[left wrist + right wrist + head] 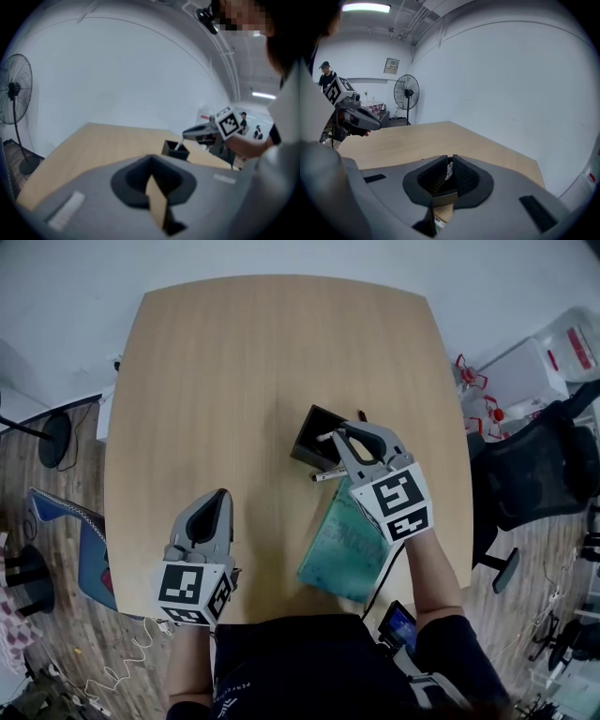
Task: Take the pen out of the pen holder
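Note:
A black square pen holder (312, 434) stands right of the table's middle. My right gripper (330, 435) reaches over its opening, shut on a thin white pen (449, 170) that shows between the ribbed pads. In the left gripper view the pen (179, 145) hangs from the right gripper (185, 135), and its lower end is at the mouth of the holder (174, 151). My left gripper (222, 493) hovers over the near left of the table with its jaws together and nothing in them (152, 180).
A teal book (342, 545) lies under my right hand near the table's front edge. A short silver stick (326, 475) lies beside the holder. A black office chair (539, 474) stands right of the wooden table (234, 362). A floor fan (14, 93) is off to the left.

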{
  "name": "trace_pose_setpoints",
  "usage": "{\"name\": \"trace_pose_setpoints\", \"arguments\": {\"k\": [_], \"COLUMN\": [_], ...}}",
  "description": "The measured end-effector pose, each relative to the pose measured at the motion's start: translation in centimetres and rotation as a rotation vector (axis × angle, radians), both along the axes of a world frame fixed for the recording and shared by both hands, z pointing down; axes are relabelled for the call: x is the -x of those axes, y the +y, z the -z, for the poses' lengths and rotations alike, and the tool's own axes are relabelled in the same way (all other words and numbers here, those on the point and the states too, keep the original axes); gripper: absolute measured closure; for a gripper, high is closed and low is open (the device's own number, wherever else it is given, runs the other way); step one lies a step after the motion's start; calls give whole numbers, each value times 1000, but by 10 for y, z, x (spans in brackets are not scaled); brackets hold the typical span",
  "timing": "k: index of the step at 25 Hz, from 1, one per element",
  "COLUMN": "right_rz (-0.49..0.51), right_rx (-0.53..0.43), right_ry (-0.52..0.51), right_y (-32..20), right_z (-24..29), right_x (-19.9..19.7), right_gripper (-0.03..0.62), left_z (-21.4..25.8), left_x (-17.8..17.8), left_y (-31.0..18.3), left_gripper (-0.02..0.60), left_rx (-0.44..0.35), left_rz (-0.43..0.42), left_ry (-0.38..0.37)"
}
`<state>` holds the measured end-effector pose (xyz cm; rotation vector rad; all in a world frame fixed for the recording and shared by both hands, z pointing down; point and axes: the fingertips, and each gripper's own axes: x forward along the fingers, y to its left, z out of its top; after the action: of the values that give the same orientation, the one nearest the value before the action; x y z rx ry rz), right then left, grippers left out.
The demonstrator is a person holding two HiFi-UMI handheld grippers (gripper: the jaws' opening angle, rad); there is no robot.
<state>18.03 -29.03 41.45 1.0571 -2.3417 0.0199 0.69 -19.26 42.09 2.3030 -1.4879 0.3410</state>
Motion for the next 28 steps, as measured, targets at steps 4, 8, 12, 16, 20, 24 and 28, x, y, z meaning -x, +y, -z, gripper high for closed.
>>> {"name": "trace_pose_setpoints", "arguments": {"k": [4,8,12,16,20,24,28], "right_rz": [-20,-48,-71,-84,-62,-18,21], "right_rx": [-69,-139,-198,-234,-243,-237,-197], "right_ry": [10,24,30,28,-4,-14,-31], "right_y": [8,19,38,59,83,103,114], "right_z": [26,55,82,101,112,109,98], "right_x": [5,11,15,24,42,63,82], "right_gripper": [563,563,563,563,563,563,563], "left_z": [8,16,25,33,38,39,36], "left_x": [12,28,45,61,73,86,100], "left_y": [11,22,34,46,60,72,84], "left_gripper": [577,577,577,577,577,577,577], "left_rx": [-27,-54,-76,-97,-113,-119,-111], "left_rz": [9,7,12,12,12,30,58], "left_ry": [15,24,29,29,28,17,-3]}}
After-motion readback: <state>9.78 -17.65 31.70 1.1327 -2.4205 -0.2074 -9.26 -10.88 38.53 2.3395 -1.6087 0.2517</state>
